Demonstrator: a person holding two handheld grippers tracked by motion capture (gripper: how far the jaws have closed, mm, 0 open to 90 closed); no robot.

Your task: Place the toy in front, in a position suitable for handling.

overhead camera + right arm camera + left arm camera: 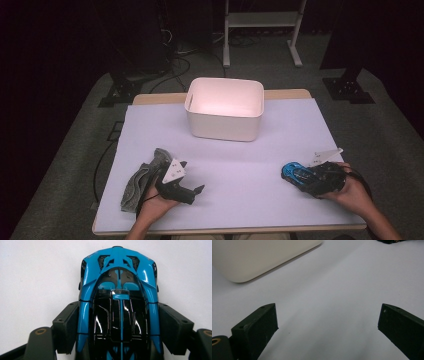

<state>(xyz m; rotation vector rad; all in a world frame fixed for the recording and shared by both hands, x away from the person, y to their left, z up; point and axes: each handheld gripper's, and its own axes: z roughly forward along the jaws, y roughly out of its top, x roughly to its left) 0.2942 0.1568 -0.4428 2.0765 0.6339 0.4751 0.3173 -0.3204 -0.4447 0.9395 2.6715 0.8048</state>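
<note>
Blue toy car (119,302) on desk (240,185), right side — right gripper (306,176) fingers clamped on its flanks, probably bound for white bin (225,109). Left gripper (192,180) fingers apart, idle — near grey cloth (137,182).

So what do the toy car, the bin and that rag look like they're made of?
Toy car: likely glossy plastic or painted metal, with sharp highlights on the blue and black shell. Bin: probably matte plastic, smooth with rounded moulded corners. Rag: soft grey fabric, crumpled in folds.
</note>
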